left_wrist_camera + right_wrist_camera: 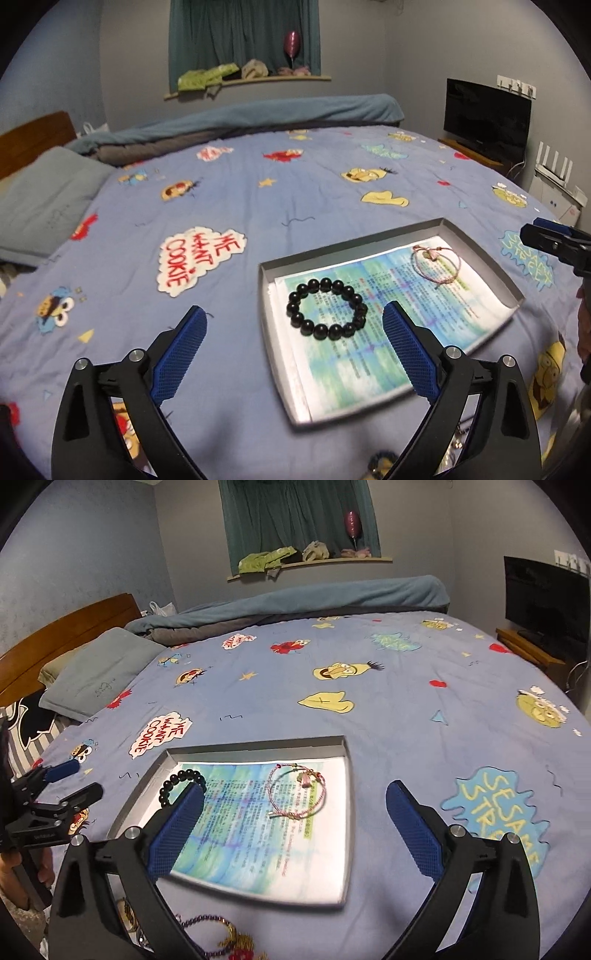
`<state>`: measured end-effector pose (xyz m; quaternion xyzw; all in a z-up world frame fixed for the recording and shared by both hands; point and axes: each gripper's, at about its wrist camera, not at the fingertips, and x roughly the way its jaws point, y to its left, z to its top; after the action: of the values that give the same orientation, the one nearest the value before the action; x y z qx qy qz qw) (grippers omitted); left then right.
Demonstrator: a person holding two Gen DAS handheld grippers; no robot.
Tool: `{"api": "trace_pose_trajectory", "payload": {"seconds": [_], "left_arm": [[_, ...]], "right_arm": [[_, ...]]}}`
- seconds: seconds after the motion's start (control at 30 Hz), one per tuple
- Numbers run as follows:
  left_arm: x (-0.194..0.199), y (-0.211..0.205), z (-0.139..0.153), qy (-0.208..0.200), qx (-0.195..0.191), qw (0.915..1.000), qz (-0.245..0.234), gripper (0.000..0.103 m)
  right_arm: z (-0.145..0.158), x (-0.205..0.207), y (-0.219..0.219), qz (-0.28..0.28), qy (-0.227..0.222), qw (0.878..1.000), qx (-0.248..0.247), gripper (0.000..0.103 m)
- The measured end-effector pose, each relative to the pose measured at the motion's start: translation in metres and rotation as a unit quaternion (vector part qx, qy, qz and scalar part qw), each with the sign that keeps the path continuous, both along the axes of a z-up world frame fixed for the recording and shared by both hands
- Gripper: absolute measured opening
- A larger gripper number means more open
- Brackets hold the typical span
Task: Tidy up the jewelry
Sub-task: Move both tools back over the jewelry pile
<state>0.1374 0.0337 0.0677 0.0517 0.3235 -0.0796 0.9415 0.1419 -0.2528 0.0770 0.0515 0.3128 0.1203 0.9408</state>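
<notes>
A shallow grey box lid (480, 243) (255, 746) lies on the bed, lined with a printed blue-green sheet. In it lie a black bead bracelet (327, 309) (181, 779) and a thin pink cord bracelet (437, 264) (297, 794). My left gripper (295, 328) is open and empty above the lid's near left corner. My right gripper (297, 806) is open and empty, hovering over the lid near the pink bracelet. More jewelry (229, 938), a purple bead string and a gold and red piece, lies on the sheet at the near edge, partly hidden.
The bed has a blue cartoon-print sheet (258, 206) (388, 686), a grey pillow (99, 672) at left and a rolled blanket (295, 598) at the back. A TV (487, 114) stands on a stand at the right. A cluttered window shelf (306, 563) sits behind.
</notes>
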Motion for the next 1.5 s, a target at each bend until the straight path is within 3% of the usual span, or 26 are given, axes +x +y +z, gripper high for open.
{"api": "trace_pose_trajectory", "payload": {"seconds": [0.17, 0.33, 0.47, 0.67, 0.83, 1.03, 1.27, 1.37, 1.5], "left_arm": [[-0.031, -0.002, 0.009, -0.02, 0.014, 0.9997, -0.002, 0.096], [-0.056, 0.004, 0.009, -0.029, 0.004, 0.9996, 0.001, 0.097], [-0.073, 0.008, 0.003, -0.026, 0.003, 0.9996, 0.005, 0.097], [-0.094, 0.021, -0.006, -0.012, -0.022, 0.9994, 0.023, 0.097], [-0.11, 0.028, -0.016, -0.006, -0.015, 0.9992, 0.036, 0.097], [-0.127, 0.029, -0.033, 0.009, -0.002, 0.999, 0.045, 0.098], [-0.134, 0.022, -0.06, 0.038, 0.007, 0.997, 0.067, 0.098], [-0.137, 0.018, -0.07, 0.051, 0.003, 0.9972, 0.054, 0.098], [-0.144, 0.009, -0.079, 0.037, 0.0, 0.9985, 0.04, 0.098]], "right_arm": [[0.003, -0.022, -0.002, -0.005, -0.007, 1.0, -0.013, 0.098], [0.003, -0.042, -0.007, -0.006, -0.01, 1.0, -0.018, 0.098], [0.004, -0.062, -0.012, -0.011, -0.023, 0.999, -0.034, 0.098], [-0.002, -0.083, -0.023, -0.008, -0.012, 1.0, -0.018, 0.098], [-0.009, -0.098, -0.028, -0.009, -0.011, 1.0, -0.014, 0.098], [-0.026, -0.109, -0.027, 0.0, 0.016, 1.0, -0.01, 0.098], [-0.047, -0.125, -0.006, 0.018, 0.02, 0.997, -0.075, 0.098], [-0.059, -0.129, -0.001, 0.031, 0.033, 0.996, -0.079, 0.098], [-0.076, -0.136, 0.0, 0.04, 0.036, 0.995, -0.08, 0.098]]}}
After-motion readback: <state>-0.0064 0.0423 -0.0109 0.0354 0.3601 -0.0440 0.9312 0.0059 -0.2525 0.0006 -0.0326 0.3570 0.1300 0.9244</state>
